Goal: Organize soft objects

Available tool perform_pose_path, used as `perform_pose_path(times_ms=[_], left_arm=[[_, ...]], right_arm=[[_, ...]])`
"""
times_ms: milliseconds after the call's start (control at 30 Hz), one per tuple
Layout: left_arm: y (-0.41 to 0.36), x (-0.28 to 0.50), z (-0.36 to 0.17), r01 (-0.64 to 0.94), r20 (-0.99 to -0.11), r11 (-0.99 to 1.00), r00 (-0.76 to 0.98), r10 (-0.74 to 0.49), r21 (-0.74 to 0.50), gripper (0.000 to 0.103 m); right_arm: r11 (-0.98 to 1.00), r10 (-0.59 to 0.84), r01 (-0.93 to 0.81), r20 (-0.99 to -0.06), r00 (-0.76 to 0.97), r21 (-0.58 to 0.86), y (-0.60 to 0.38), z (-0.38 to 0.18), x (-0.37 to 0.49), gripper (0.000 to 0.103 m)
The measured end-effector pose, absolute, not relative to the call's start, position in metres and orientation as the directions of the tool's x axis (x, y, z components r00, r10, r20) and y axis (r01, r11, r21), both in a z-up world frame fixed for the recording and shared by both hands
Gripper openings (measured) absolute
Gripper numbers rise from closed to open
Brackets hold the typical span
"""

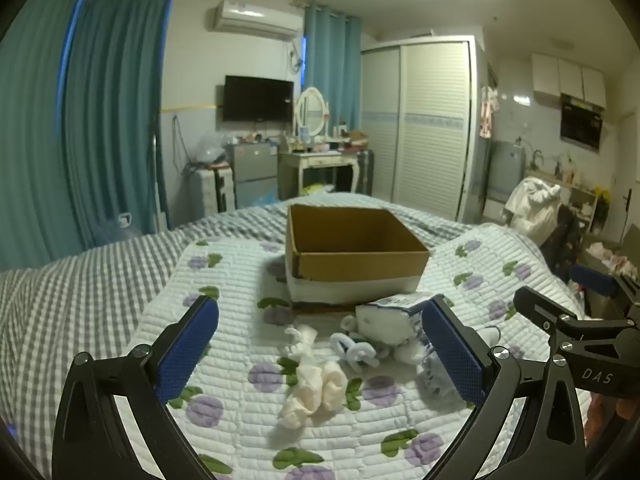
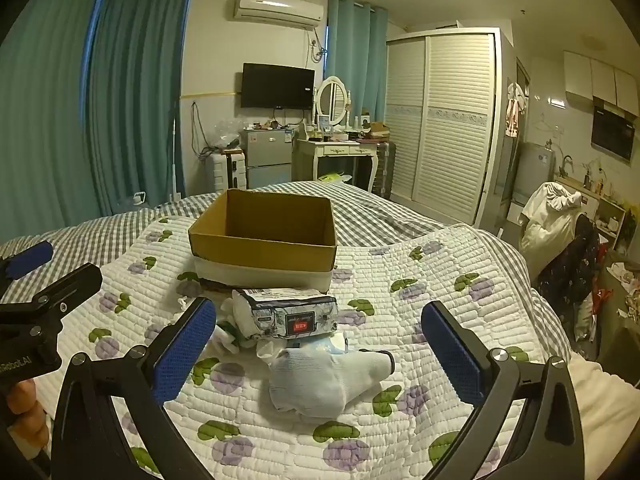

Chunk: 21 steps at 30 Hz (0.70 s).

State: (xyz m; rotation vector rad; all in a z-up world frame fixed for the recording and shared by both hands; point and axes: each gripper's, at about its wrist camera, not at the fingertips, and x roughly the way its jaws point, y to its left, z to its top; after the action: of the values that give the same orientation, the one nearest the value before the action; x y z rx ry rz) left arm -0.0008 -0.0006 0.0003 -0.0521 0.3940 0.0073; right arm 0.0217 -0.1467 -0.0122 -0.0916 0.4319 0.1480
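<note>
Both grippers, left [image 1: 320, 344] and right [image 2: 319, 344], hover with jaws apart over socks [image 2: 320, 380] beside the box [image 2: 264, 240], seemingly ready to sort them.

The left black two-finger gripper with blue textured pads [image 1: 320, 344] is hovering level, its jaws spread wide and gripping nothing, one pad at 9 o'clock and the other at 3 o'clock of its own view. The right black two-finger gripper with blue textured pads [image 2: 320, 344] is hanging alongside, jaws equally wide apart. Bare fingers [image 2: 24, 404] are curling around the left tool's handle at 8 o'clock in the right wrist view.
</note>
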Motion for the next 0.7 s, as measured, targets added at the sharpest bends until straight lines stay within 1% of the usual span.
perform_pose_path(times_ms=[700], left_arm=[[0.0052, 0.0023, 0.0007, -0.026, -0.394, 0.999, 0.919, 0.005, -0.046, 0.103]], right_arm=[[0.984, 0.126, -0.168, -0.435, 0.892, -0.061, -0.1433, -0.0119, 0.0231, 0.103]])
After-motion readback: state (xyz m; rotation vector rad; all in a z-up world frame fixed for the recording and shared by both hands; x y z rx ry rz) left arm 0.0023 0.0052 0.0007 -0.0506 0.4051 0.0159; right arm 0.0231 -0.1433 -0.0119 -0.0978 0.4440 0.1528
